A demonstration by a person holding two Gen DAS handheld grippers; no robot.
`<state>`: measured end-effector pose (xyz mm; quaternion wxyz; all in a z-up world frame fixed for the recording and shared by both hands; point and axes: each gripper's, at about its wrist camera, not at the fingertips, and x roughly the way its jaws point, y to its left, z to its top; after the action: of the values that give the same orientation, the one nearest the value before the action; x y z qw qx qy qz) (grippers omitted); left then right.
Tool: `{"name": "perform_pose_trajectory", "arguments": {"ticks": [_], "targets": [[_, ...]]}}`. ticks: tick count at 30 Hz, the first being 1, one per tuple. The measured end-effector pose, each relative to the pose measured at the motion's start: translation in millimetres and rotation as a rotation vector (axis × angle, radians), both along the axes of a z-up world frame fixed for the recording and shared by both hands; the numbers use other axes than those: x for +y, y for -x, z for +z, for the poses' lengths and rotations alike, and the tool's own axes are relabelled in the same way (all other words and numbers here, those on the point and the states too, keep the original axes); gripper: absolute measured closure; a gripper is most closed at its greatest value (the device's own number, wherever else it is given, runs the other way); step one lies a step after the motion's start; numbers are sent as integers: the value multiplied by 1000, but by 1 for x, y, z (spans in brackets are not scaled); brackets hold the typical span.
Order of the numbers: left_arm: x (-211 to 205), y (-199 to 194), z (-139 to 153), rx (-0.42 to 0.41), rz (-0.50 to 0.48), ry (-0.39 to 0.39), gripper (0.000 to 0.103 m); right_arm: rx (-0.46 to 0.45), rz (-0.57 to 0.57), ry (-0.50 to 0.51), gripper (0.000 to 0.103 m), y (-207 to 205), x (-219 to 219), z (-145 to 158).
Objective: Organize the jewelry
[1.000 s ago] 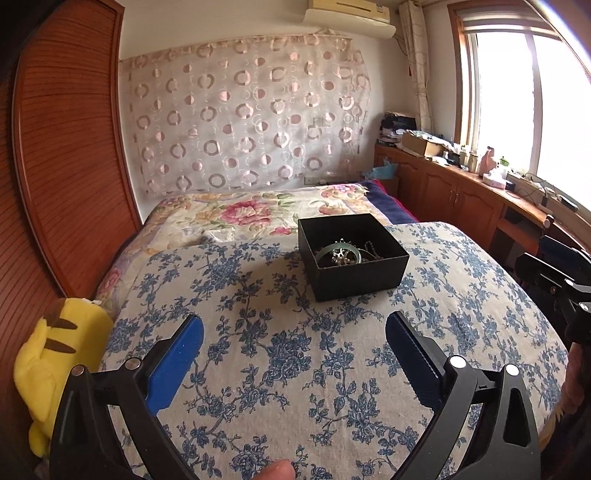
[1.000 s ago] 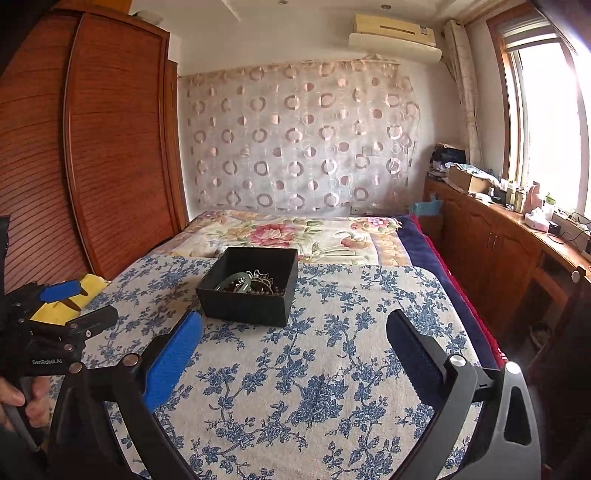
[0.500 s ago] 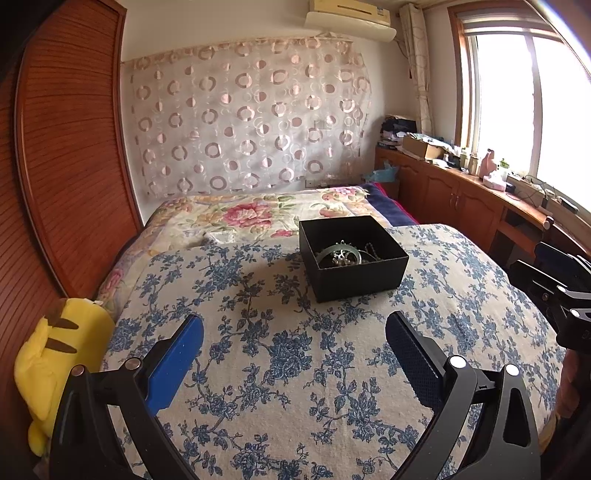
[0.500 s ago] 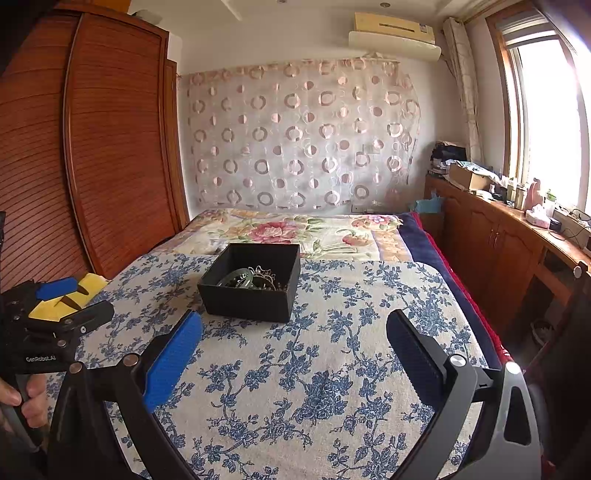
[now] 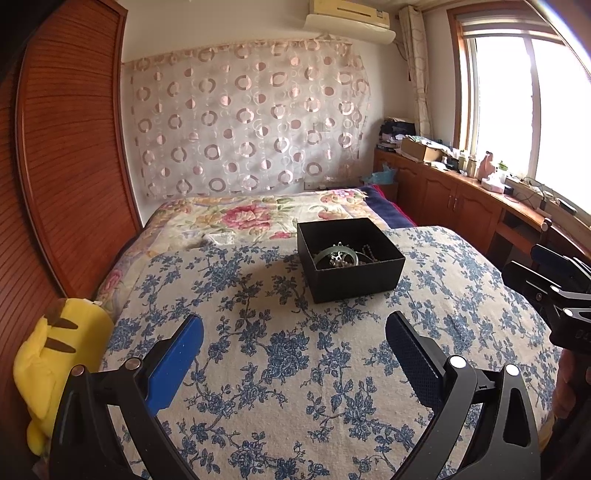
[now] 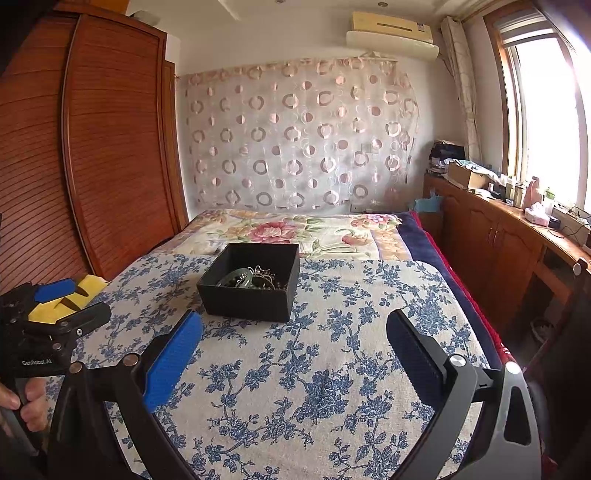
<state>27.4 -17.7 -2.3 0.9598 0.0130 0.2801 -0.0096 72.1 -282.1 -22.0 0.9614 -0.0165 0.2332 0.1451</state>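
Left wrist view looks along the left claw, whose two blue-padded fingers are spread wide with nothing between them, held above a bed covered by a white cloth with blue flowers. Farther along the bed, a little right of centre, sits an open black box. Inside it lies the jewelry: a pale green bangle, a silvery ornate piece and a beaded chain, heaped together toward the near side. Beyond the box the bedcover changes to a quilt with pink flowers. A yellow plush toy rests against the bed's left edge, beside a brown louvred wardrobe. At the right edge of this view part of the other black tool shows.

From the right wrist view, the right claw is likewise spread wide and empty, hovering over the blue-flowered cloth, well short of the box, which stands a little left of centre. The left claw appears at the far left of this picture, gripped from below by a hand. A patterned curtain hangs on the far wall, with an air conditioner above it and a window over wooden cabinets on the right.
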Motion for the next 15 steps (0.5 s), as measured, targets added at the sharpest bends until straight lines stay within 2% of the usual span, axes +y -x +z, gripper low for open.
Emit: {"name": "perform_pose_trajectory", "arguments": {"ticks": [15], "targets": [[2,4,5,-20,6,9,8,0,1,0,2,0,-1,0]]}}
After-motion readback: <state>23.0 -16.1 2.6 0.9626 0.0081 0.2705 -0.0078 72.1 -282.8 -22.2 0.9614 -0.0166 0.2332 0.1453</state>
